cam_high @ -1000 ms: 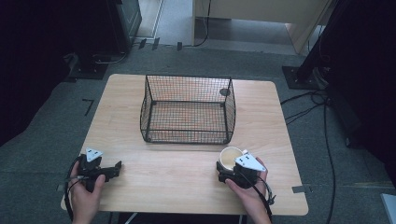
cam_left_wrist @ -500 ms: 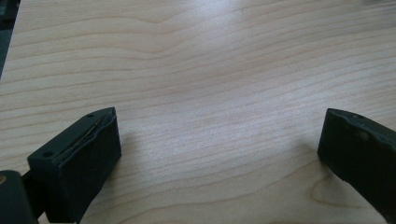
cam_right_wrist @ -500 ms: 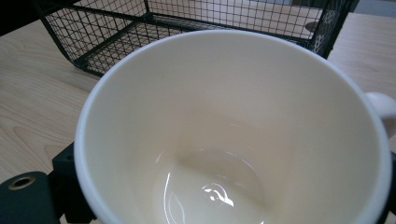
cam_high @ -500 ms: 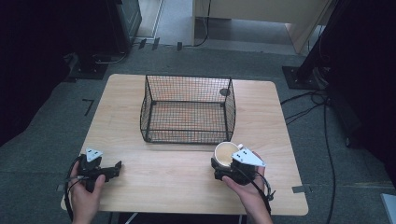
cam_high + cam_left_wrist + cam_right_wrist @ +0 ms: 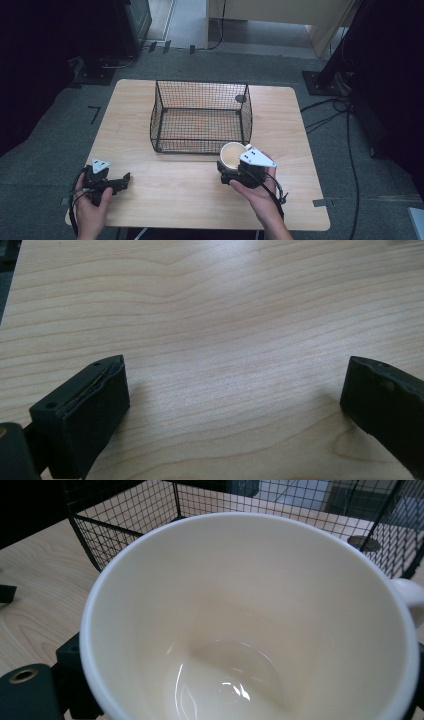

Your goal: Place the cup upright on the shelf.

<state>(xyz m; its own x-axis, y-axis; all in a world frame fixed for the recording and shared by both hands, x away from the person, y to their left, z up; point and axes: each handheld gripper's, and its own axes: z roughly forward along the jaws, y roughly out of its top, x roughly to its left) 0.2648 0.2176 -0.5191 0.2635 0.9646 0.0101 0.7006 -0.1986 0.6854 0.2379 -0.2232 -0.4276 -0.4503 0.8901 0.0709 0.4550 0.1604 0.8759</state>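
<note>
Lower left of the high view: the left hand-held gripper [image 5: 125, 181] rests low on the desk [image 5: 165, 195], pointing toward frame right; in the left gripper view its jaws stand wide apart with only bare wood grain between them, holding nothing.

Centre: a black wire basket [image 5: 200, 117], open-topped; a small dark round object [image 5: 240, 98] shows at its far right corner, whether inside or behind cannot be told.

Lower centre-right: the right hand-held gripper [image 5: 225, 172] is closed around a cream mug [image 5: 233, 154], held just at the basket's near right corner. The mug's mouth faces up, its long axis roughly upright with some tilt toward the gripper camera; the handle [image 5: 407, 591] sits at frame right in the right gripper view.

Judged step: carrying the mug toward the basket. The next move would call for lifting it clear of the near wall before lowering.
</note>
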